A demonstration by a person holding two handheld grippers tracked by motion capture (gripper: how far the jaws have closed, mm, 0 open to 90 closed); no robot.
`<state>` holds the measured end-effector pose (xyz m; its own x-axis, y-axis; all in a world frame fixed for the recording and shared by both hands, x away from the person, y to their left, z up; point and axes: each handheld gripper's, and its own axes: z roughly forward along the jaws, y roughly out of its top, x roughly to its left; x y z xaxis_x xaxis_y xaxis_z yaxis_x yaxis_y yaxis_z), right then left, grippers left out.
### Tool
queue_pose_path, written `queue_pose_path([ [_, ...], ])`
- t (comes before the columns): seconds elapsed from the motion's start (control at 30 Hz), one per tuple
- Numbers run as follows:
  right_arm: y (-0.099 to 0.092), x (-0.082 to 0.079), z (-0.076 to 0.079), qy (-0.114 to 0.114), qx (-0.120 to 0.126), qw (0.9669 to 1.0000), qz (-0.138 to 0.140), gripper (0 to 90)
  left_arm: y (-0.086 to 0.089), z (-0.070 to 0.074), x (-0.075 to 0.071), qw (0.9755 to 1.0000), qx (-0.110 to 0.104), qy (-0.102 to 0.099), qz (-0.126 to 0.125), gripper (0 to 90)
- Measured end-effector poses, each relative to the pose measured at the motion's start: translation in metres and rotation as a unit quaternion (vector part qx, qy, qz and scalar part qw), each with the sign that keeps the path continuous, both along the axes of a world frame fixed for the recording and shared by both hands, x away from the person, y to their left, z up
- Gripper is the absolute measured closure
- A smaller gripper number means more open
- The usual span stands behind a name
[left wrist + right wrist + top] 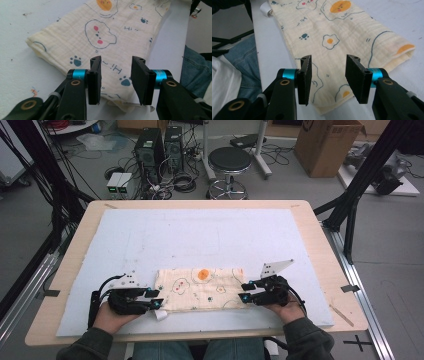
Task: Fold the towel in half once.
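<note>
A folded cream cloth (202,289) printed with fried eggs, paw prints and outlines lies flat near the front edge of the white mat (200,240). My left gripper (155,299) rests at the cloth's left end, jaws apart, with the cloth (105,37) lying under them and not pinched. My left gripper (116,80) is open. At the cloth's right end is my right gripper (245,291), also with jaws apart. In the right gripper view the right gripper (329,75) is open above the cloth (342,30), nothing pressed between the pads.
The wooden table (320,250) carries the mat. A small white tag (160,315) pokes from the cloth's near left corner. Behind the table are a black stool (229,162), computer towers (159,147), cables and a cardboard box (327,145). Denim-clad legs (195,70) sit at the table's front.
</note>
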<state>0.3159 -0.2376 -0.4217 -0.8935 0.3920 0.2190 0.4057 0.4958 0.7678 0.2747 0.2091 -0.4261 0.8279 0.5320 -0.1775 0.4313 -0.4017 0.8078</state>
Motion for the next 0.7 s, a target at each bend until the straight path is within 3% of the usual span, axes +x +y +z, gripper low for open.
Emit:
queue_pose_path([
  [0.7,0.0024,0.0090,0.0038,-0.009,0.005,0.9995,-0.029,42.0,-0.0008,0.0082,0.0098,0.9996,-0.008,-0.012,0.024,49.1],
])
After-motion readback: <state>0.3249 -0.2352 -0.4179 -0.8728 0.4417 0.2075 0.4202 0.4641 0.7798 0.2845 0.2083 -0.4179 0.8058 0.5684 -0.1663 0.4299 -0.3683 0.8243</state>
